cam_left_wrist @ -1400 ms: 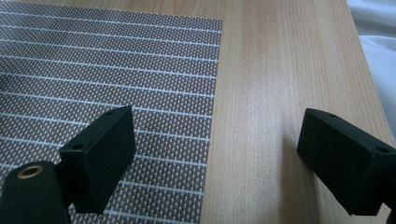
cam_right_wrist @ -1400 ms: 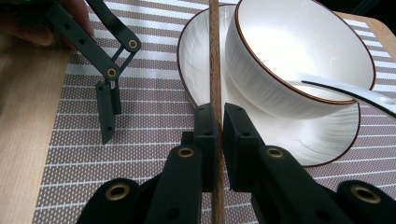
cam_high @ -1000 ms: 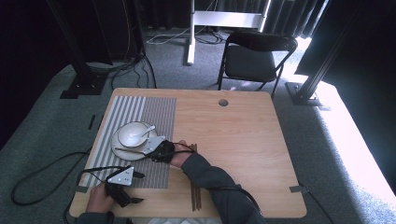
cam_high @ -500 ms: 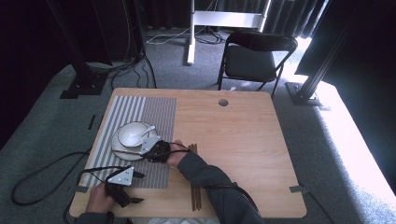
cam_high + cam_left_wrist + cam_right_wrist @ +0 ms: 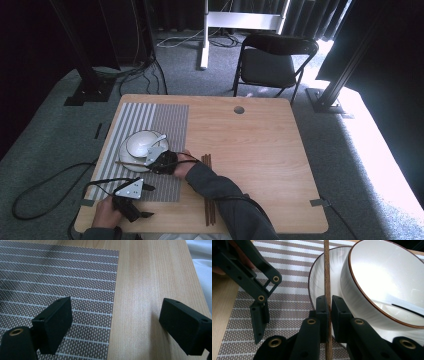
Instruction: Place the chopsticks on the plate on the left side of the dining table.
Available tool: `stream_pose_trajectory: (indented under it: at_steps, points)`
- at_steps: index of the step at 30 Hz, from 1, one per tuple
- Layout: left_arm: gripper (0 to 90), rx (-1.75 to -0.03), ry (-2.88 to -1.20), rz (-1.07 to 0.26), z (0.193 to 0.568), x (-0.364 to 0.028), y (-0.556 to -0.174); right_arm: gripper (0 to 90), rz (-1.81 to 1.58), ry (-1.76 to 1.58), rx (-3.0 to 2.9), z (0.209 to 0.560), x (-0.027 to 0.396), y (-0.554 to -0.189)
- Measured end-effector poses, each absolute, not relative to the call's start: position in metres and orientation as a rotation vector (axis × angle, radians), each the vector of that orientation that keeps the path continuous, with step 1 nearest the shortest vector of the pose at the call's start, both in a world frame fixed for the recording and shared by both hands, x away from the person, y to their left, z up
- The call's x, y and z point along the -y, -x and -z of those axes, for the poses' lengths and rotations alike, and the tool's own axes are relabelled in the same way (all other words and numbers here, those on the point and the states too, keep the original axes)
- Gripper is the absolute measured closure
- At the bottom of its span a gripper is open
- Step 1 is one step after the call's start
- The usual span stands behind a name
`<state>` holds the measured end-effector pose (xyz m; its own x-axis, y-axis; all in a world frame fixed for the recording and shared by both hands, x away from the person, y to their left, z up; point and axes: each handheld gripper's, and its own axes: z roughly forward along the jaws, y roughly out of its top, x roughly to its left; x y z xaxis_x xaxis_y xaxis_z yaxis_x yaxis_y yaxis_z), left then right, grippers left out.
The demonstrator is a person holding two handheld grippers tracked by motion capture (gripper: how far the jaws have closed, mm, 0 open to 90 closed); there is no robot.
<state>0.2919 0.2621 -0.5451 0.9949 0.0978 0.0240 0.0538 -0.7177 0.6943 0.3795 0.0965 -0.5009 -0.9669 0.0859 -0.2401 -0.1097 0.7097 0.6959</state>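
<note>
At the near edge of a light wooden table, a person's left hand holds the left gripper low over the near end of a grey striped placemat. In the left gripper view its two black jaws stand wide apart with nothing between them, one over the woven mat and the other over bare wood. A little farther in, the person's right forearm in a dark sleeve reaches diagonally across the table to the right gripper, which sits at the near right side of a white plate on the mat. In the right gripper view its jaws are closed tightly on a single brown chopstick, which runs straight ahead across the plate's rim beside a white bowl with a thin brown rim. The bowl rests on the plate. More chopsticks lie on bare wood just right of the mat, beside the sleeve. Beyond the table's far edge stands a black folding chair on grey carpet.
</note>
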Motion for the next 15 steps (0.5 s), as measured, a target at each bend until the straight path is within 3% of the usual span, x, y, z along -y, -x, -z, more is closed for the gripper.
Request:
stream_pose_trajectory:
  at_steps: [15]
  points:
    - [11.7, -0.105, -2.373, -0.076, 0.545, -0.262, -0.292, 84.3, -1.113, 0.022, -2.664, 0.501, -0.109, -0.379]
